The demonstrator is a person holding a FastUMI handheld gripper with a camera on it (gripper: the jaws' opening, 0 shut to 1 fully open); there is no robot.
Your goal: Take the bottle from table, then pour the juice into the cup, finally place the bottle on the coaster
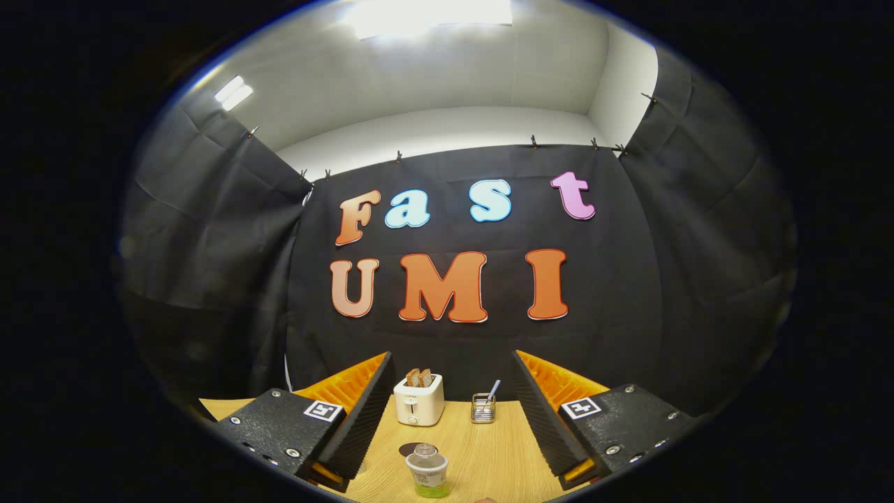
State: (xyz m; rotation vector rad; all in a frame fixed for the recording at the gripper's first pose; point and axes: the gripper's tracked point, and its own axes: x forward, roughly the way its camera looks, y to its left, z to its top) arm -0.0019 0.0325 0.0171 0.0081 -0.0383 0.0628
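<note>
On the tabletop (489,454) stand 1 bottle (427,474) holding green juice, 1 dark round coaster (408,448), 1 white toaster (418,400) with 2 slices of toast (418,377) in it, and 1 small wire holder (482,409). The tongs (447,412) have 2 fingers, spread wide apart with nothing between them.

Toaster (418,404) beside wire holder (482,409), perhaps holding cutlery.
</note>
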